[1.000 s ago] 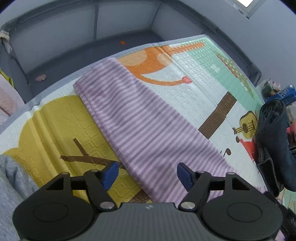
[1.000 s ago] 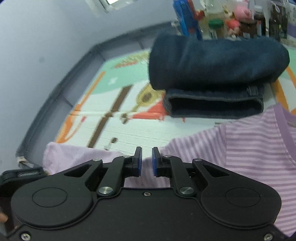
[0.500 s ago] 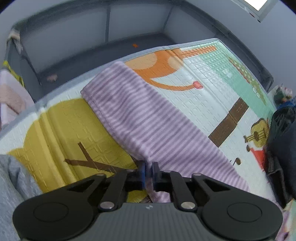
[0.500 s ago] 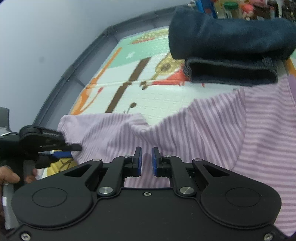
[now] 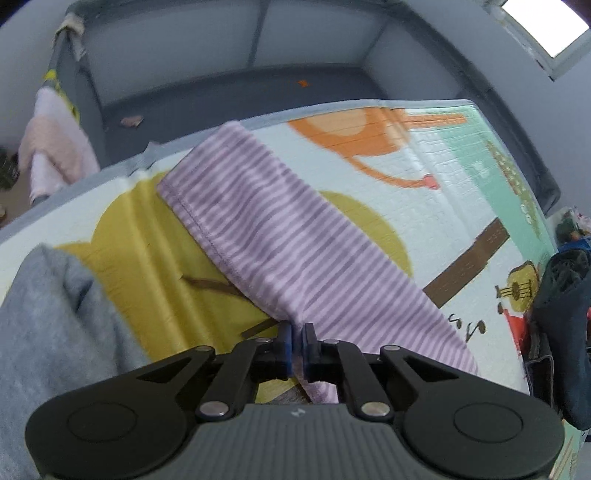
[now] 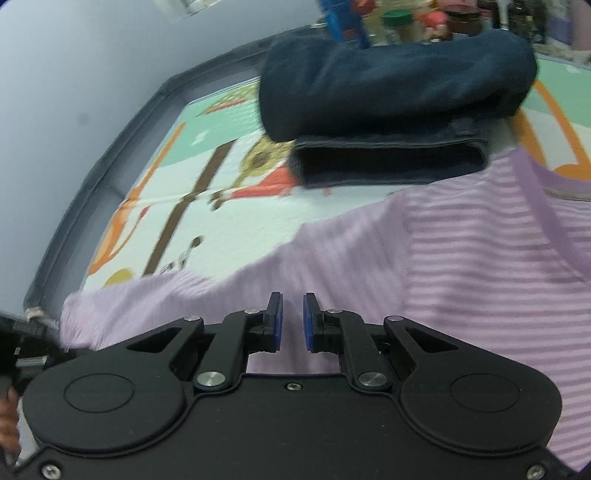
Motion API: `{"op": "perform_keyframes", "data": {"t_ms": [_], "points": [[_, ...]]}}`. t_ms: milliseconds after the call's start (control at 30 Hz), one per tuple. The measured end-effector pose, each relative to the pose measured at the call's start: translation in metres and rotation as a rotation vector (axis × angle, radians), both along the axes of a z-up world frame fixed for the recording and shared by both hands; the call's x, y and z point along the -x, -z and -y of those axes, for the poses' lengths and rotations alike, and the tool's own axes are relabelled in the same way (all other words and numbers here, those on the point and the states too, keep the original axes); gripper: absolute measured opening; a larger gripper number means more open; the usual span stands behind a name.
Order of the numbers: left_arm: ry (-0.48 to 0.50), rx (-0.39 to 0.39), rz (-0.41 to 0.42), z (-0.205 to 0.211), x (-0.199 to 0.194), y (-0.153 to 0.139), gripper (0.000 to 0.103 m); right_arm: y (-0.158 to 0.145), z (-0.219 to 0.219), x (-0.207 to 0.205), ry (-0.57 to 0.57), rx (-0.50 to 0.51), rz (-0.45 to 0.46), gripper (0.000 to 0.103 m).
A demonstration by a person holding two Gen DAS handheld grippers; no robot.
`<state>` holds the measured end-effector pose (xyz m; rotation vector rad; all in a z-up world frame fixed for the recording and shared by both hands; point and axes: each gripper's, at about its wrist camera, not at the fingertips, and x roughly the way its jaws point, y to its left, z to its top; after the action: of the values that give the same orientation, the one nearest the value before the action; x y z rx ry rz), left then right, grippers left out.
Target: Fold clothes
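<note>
A lilac striped shirt (image 5: 280, 229) lies spread on the printed play mat (image 5: 443, 206). My left gripper (image 5: 297, 343) is shut on the shirt's near edge, and the cloth bunches up between the blue pads. In the right wrist view the shirt (image 6: 461, 266) fills the lower right, its collar at the right edge. Low over its sleeve area hangs my right gripper (image 6: 293, 321), all but shut, with only a thin slit between the pads and nothing in it. The left gripper's black body (image 6: 22, 347) shows at the far left, by the shirt's end.
A stack of folded navy clothes (image 6: 391, 96) sits on the mat just beyond the shirt, also seen at the right edge as navy clothes (image 5: 565, 314). A grey garment (image 5: 55, 314) lies near left. Bottles and jars (image 6: 406, 18) stand behind. A grey padded rail (image 5: 258, 37) borders the mat.
The left jaws went from wide open to shut on the shirt's edge, then drew it along the mat. The right gripper sank closer to the shirt, its jaws unchanged.
</note>
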<state>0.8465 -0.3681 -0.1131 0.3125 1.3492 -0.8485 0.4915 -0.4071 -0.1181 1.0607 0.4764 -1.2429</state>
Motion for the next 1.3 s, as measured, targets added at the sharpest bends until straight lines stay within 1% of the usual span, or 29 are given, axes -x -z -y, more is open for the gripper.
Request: {"op": "perform_keyframes", "data": {"t_ms": [100,200,333,467,500,600,633,733,833,933,1033,1167,1300], "points": [[-0.025,-0.018,0.0,-0.008,-0.003,0.005,0.006,0.005,0.007,0.009,0.023,-0.01,-0.017,0.011],[-0.051,-0.01,-0.01,-0.014,-0.007,0.008,0.007,0.009,0.012,0.016,0.023,-0.008,0.006,0.01],[-0.093,-0.025,-0.002,-0.016,-0.007,0.005,0.011,0.012,0.024,0.021,0.03,-0.018,0.025,0.008],[-0.067,-0.008,0.101,-0.015,0.005,-0.012,0.011,0.009,0.036,0.022,0.034,-0.015,0.024,0.008],[-0.051,0.01,0.125,-0.014,0.01,-0.018,0.011,0.007,0.038,0.023,0.042,-0.012,0.029,0.009],[0.012,0.084,0.19,-0.008,0.029,-0.04,0.019,-0.005,0.033,0.031,0.07,0.035,0.086,0.011],[0.035,0.109,0.197,-0.006,0.036,-0.046,0.021,-0.01,0.031,0.033,0.079,0.048,0.099,0.011],[0.127,0.17,0.153,0.003,0.062,-0.058,0.026,-0.021,0.027,0.037,0.077,0.064,0.096,0.011],[0.22,0.201,0.112,0.016,0.089,-0.06,0.026,-0.027,0.023,0.038,0.066,0.072,0.061,0.011],[0.309,0.213,0.053,0.029,0.114,-0.052,0.025,-0.026,0.018,0.042,0.06,0.061,0.063,0.011],[0.379,0.207,0.026,0.045,0.135,-0.043,0.023,-0.023,0.011,0.044,0.048,0.053,0.045,0.011],[0.412,0.165,-0.042,0.06,0.152,-0.025,0.023,-0.012,0.004,0.04,0.026,0.03,0.039,0.012],[0.399,0.14,-0.177,0.068,0.153,-0.006,0.023,-0.003,0.001,0.038,0.035,0.011,0.063,0.012]]}}
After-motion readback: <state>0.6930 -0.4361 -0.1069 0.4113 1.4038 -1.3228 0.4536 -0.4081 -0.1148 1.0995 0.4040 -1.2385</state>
